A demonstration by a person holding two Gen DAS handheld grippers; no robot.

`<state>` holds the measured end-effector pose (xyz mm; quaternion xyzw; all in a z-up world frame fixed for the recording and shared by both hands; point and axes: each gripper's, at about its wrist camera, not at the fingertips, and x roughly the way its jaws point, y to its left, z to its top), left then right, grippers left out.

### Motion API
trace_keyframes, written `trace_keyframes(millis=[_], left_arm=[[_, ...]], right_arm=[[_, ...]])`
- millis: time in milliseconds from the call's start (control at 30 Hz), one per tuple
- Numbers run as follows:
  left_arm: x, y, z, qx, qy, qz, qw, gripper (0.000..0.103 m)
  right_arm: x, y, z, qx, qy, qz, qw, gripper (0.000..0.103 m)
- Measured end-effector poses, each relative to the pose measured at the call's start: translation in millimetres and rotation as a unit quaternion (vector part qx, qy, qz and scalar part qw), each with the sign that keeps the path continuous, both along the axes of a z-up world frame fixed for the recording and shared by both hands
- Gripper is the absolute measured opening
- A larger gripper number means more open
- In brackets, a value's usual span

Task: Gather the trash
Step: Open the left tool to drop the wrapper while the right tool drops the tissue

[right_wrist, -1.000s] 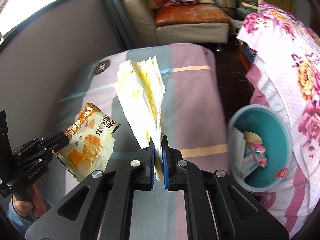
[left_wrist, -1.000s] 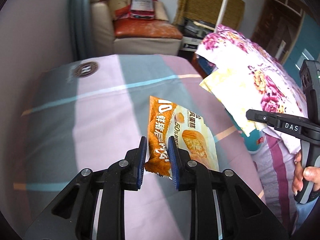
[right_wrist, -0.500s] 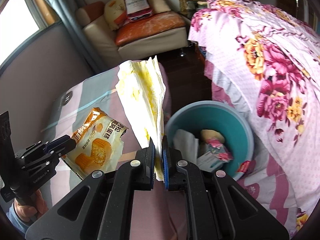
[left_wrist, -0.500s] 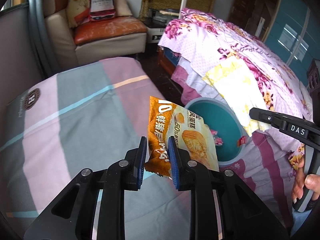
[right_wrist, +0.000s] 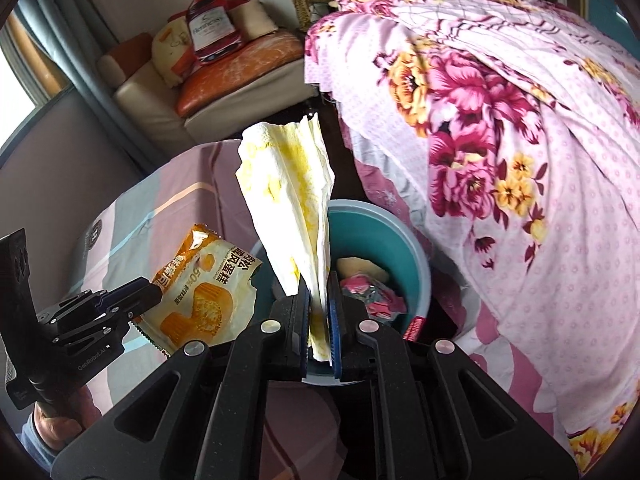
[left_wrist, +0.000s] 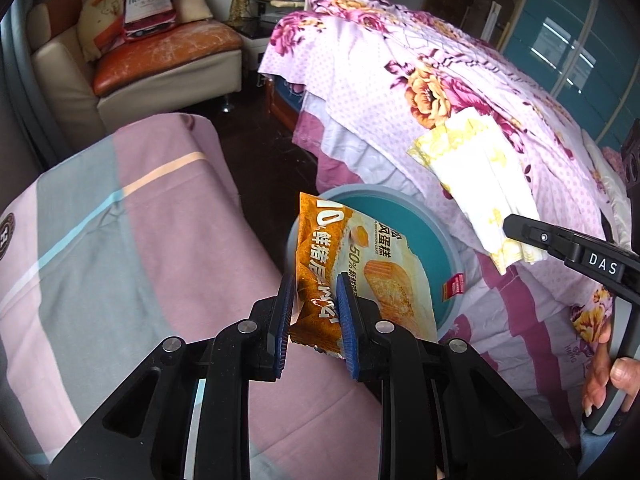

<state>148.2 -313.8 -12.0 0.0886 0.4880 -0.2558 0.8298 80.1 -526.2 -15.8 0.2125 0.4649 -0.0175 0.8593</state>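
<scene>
My left gripper is shut on the lower corner of an orange snack wrapper, which stands up in front of a teal bin. In the right wrist view the same wrapper hangs left of the bin. My right gripper pinches a yellow-stained paper napkin right over the bin's near rim; its jaws are starting to open, with the napkin still pressed between the pads. From the left wrist view the napkin sticks out of the right gripper, beyond the bin.
A pink and grey striped mattress fills the left. A floral bedspread hangs close on the right of the bin. Crumpled packets lie inside the bin. An armchair stands at the back across dark floor.
Both grippers have swung right from over the striped mattress to the teal bin, each keeping its piece of trash. The bin has come under the napkin and wrapper.
</scene>
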Motion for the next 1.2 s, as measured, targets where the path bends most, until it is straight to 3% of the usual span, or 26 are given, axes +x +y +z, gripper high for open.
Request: trace_keyframes(millis=[367,433,500,633,933,1033,1200], left_arm=[[15.1,-31.6,-32.3,0.004,0.037,-0.02,0.9991,0.026],[16.8,-33.3,-36.3,0.006,0.039,-0.02,0.999,0.038],[17.4,-32.8,-38.5,0.01,0.036,-0.017,0.9992,0.064],[18.4,-23.7,-39.2,0.015,0.032,-0.002,0.9994,0.081],[16.0,2.9,-35.6,0.019,0.036,0.016,0.999,0.084],[15.6,10.3,-33.9,0.019,0.033,0.024,0.999,0.092],[15.5,21.3,-28.9,0.012,0.028,0.033,0.999,0.093]], right_arm=[[4.0,-15.4,-14.5,-0.004,0.018,-0.008,1.0,0.01],[6.1,-15.6,-17.2,-0.005,0.023,-0.009,1.0,0.01],[7.4,-15.7,-20.1,-0.006,0.027,-0.009,1.0,0.01],[10.5,-13.2,-21.7,-0.008,0.032,-0.008,0.999,0.01],[19.2,-1.4,-21.9,-0.015,0.037,0.002,0.999,0.01],[22.3,3.6,-21.3,-0.018,0.038,0.006,0.999,0.01],[26.4,10.2,-22.0,-0.022,0.043,0.011,0.999,0.01]])
